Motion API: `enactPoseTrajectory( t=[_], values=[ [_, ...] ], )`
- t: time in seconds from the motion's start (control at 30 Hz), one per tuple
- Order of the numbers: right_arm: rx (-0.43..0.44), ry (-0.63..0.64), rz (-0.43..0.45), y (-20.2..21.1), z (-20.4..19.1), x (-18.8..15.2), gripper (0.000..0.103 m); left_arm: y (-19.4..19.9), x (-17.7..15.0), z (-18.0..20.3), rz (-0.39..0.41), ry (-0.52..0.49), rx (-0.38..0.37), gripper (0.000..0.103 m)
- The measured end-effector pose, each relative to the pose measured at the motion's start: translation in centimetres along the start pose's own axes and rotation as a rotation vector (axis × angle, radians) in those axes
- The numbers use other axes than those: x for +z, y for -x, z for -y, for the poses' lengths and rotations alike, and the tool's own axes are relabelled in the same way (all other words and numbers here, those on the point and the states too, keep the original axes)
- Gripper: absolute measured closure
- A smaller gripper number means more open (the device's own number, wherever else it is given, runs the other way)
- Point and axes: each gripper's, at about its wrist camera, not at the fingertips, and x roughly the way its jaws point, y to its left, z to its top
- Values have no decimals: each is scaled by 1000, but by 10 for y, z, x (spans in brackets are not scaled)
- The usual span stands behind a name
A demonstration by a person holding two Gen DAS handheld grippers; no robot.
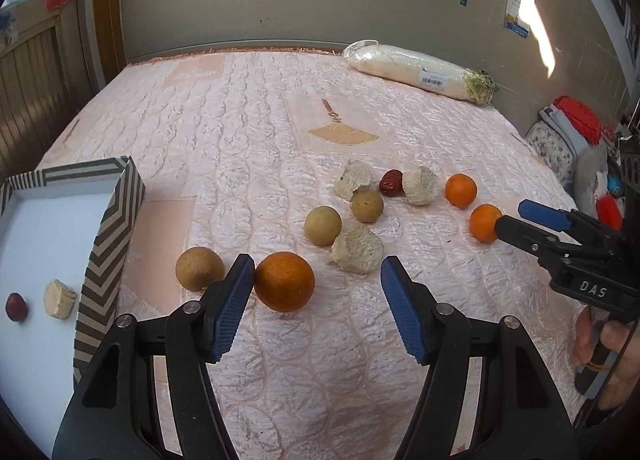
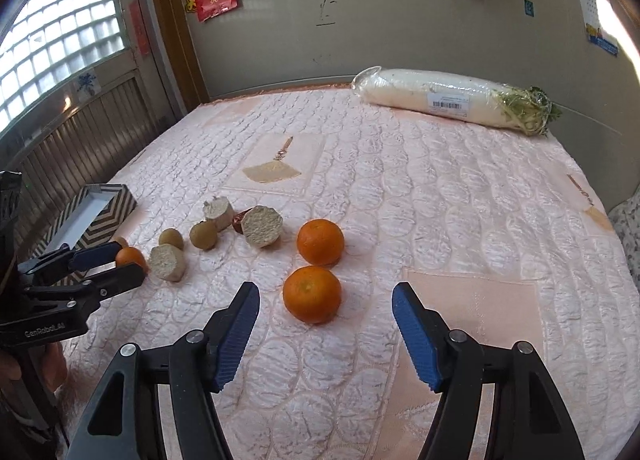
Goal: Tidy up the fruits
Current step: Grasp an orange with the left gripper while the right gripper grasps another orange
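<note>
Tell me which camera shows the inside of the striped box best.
The left wrist view: the striped box sits close, its white floor holding a red date and a pale chunk. The right wrist view shows it far off, its contents hidden.

Black claw (image 1: pixel 318 302), ribbed blue pads (image 1: pixel 230 310)

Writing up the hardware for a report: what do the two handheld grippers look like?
Both are black plastic frames with silver pivot bolts and ribbed blue pads on the fingers. The left gripper carries white "GenRobot.AI" lettering on its side; the right gripper shows "DAS".
</note>
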Motion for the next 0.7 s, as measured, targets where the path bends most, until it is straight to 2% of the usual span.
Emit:
enactPoseTrajectory(
  t=[0.13,0.27,0.47,0.5,0.57,0.7],
  values=[
    [-7,19,-17,-5,-6,-1,36,7,1,-6,30,32,-38,37],
    [-26,46,-36,-10,-11,-4,36,7,0,1,45,-22,37,37],
    [-34,39,-53,-14,-10,-4,36,-7,0,-6,-14,-4,63,37],
    [-32,38,-54,-15,-10,-4,38,-9,0,-9,-22,8,60,37],
    [-23,33,-62,-17,-10,-4,47,-13,-1,-11,-38,15,59,37],
    [-28,34,-96,-25,-13,-3,50,-16,-2,-7,-49,0,65,37]
  ],
)
